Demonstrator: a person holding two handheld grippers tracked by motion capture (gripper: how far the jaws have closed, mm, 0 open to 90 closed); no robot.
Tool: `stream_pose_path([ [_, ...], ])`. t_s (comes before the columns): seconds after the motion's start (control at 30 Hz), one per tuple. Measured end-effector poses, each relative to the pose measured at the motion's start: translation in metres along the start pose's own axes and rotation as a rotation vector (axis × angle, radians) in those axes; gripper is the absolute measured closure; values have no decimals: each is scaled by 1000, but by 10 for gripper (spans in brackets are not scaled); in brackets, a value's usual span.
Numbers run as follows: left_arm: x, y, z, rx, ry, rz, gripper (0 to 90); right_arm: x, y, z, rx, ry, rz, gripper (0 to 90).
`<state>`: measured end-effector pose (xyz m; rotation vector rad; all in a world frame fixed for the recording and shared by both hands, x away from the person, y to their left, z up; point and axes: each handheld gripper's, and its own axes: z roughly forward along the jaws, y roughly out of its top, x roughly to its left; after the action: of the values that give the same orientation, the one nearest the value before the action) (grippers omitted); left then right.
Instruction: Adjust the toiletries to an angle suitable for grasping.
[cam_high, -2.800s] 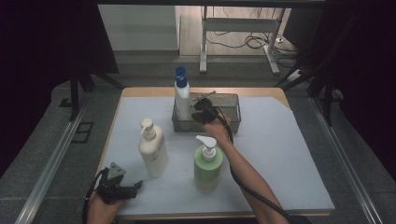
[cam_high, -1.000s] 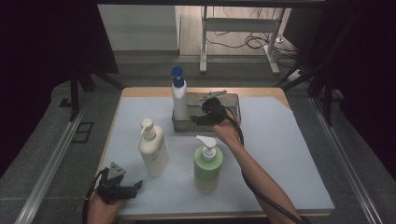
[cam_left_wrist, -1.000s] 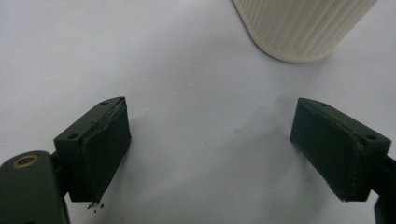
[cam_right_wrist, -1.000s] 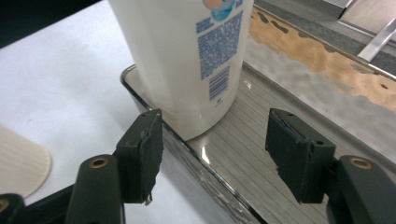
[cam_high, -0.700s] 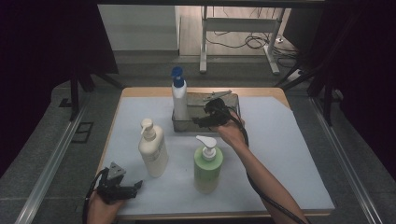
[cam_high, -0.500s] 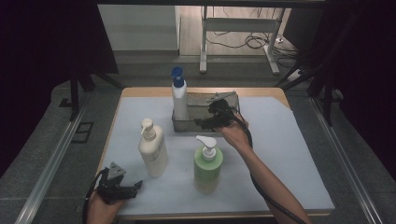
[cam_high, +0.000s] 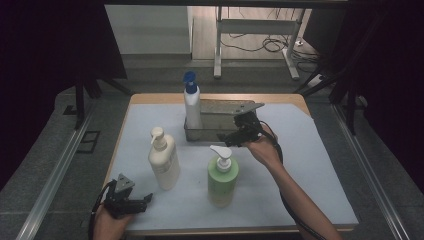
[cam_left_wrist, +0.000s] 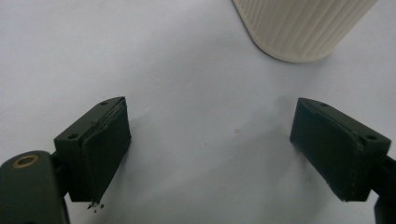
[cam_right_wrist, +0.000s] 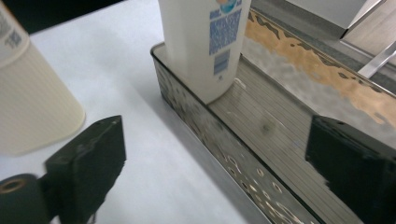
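White bottle upright in tray, blue pump topmost.

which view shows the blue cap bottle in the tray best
The high view: the blue-capped white bottle stands whole and upright at the left end of the metal tray. The right gripper view shows its labelled lower body; the left gripper view shows another bottle's base.

Lab-like recording room, black curtains, bare table, floor cables
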<state>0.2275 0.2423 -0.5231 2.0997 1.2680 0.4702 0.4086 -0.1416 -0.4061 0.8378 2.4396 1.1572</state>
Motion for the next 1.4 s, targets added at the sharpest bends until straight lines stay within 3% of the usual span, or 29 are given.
stream_pose_path([
  [0.07, 0, 0, 0, 0, 0, 0, 123, 0, -5, -3, 6, -10, -35, 0],
  [0.13, 0, 0, 0, 0, 0, 0, 123, -1, -10, -6, 15, -19, -39, 0],
  [0.4, 0, 0, 0, 0, 0, 0, 123, -5, -27, -22, -25, 7, 28, 0],
  [0.77, 0, 0, 0, -1, 0, 1, 123, -3, -50, -44, 7, 26, 3, 0],
  [1.13, 0, 0, 0, -1, 1, 1, 123, 5, -77, -62, -15, 29, 43, 0],
  [1.4, 0, 0, 0, -2, 1, 1, 123, 14, -92, -70, -3, 72, 72, 1],
])
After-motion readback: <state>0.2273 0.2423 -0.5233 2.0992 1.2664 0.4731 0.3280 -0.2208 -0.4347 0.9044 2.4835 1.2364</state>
